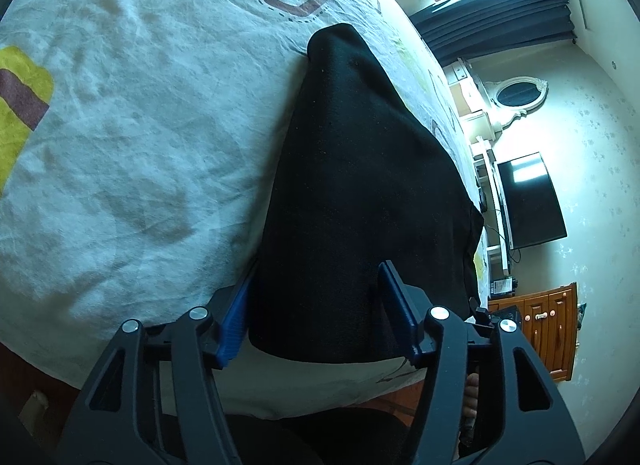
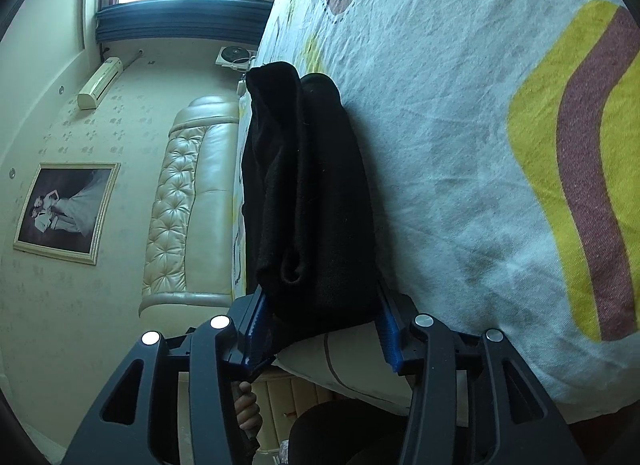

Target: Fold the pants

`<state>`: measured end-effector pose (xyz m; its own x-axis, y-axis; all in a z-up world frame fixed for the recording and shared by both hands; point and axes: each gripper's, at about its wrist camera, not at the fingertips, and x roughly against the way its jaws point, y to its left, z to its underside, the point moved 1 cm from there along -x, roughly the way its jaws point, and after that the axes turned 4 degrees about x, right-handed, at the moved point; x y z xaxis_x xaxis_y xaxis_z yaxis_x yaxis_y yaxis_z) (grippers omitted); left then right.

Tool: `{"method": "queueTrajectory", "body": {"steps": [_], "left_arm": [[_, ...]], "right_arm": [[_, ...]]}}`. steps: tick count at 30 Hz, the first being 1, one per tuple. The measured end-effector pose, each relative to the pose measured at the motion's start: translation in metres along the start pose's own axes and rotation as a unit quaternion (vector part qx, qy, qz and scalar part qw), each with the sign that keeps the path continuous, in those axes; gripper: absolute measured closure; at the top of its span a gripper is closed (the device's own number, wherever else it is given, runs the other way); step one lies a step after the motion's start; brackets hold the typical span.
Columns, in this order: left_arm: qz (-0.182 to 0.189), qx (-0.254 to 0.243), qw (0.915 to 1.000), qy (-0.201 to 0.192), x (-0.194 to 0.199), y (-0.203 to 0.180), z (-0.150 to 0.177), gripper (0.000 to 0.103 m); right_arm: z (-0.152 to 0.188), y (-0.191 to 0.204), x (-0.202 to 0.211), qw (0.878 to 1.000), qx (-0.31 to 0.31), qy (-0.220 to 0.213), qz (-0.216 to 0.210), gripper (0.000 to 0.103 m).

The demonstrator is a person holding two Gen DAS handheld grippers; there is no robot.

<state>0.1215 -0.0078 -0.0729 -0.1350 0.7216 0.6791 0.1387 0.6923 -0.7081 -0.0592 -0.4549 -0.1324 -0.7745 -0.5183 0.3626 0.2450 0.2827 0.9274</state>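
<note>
Black pants [image 1: 352, 201] lie folded lengthwise on the bed sheet [image 1: 132, 137], stretching away from the bed's near edge. My left gripper [image 1: 316, 289] is open, with its blue fingers [image 1: 234, 321] either side of the near end of the pants. In the right wrist view the pants [image 2: 304, 193] show a bunched, doubled layer on their left side. My right gripper [image 2: 320, 305] is open, its blue fingers [image 2: 390, 335] straddling the near end of the fabric. Neither gripper pinches the cloth.
The bed sheet [image 2: 460, 145] is pale with yellow and maroon bands [image 2: 576, 153]. A padded headboard [image 2: 188, 201] stands at one end of the bed. A TV [image 1: 528, 201], a wooden cabinet [image 1: 548, 329] and a curtained window [image 1: 496, 13] line the room's walls.
</note>
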Motion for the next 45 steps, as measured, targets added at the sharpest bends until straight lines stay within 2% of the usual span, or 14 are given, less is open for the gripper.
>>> {"method": "queueTrajectory", "body": {"steps": [4,7,9,11,14,17,20,22,26,27,30,32,38,45], "left_arm": [[-0.042,-0.033,0.9986,-0.001,0.001,-0.016,0.006,0.021],[-0.102,-0.065,0.9925,-0.017,0.003,-0.03,0.012,0.016],[-0.153,-0.093,0.9832,-0.035,0.005,-0.04,0.018,0.015],[-0.188,-0.127,0.9723,-0.056,0.009,-0.052,0.024,0.015],[-0.234,-0.185,0.9501,-0.091,0.016,-0.073,0.036,0.014],[-0.26,-0.227,0.9304,-0.123,0.026,-0.09,0.052,0.01],[-0.266,-0.244,0.9205,-0.149,0.035,-0.103,0.063,0.01],[-0.26,-0.244,0.9182,-0.172,0.043,-0.106,0.072,0.007],[-0.235,-0.22,0.926,-0.197,0.052,-0.108,0.076,0.006],[-0.235,-0.222,0.9248,-0.2,0.053,-0.11,0.078,0.006],[-0.253,-0.248,0.9128,-0.203,0.048,-0.117,0.083,0.006],[-0.26,-0.255,0.9096,-0.2,0.045,-0.12,0.086,0.006],[-0.254,-0.24,0.9199,-0.178,0.038,-0.119,0.084,0.005],[-0.257,-0.242,0.9177,-0.183,0.037,-0.122,0.086,0.005]], "right_arm": [[0.003,0.01,0.008,0.999,0.037,0.017,0.034,0.038],[0.01,0.024,0.016,0.991,0.095,0.017,0.09,0.032],[0.016,0.034,0.021,0.981,0.136,0.001,0.136,0.031],[0.021,0.045,0.024,0.967,0.172,-0.02,0.185,0.029],[0.029,0.064,0.021,0.941,0.227,-0.043,0.247,0.025],[0.043,0.083,0.011,0.915,0.276,-0.045,0.289,0.022],[0.057,0.095,0.002,0.9,0.309,-0.045,0.305,0.022],[0.065,0.103,-0.003,0.886,0.334,-0.051,0.317,0.021],[0.074,0.11,-0.004,0.862,0.367,-0.077,0.342,0.018],[0.074,0.11,-0.003,0.858,0.371,-0.084,0.344,0.018],[0.075,0.114,-0.006,0.859,0.367,-0.09,0.345,0.017],[0.075,0.114,-0.006,0.864,0.358,-0.093,0.342,0.017],[0.079,0.112,-0.009,0.865,0.354,-0.094,0.343,0.017],[0.082,0.115,-0.012,0.861,0.364,-0.092,0.344,0.017]]}}
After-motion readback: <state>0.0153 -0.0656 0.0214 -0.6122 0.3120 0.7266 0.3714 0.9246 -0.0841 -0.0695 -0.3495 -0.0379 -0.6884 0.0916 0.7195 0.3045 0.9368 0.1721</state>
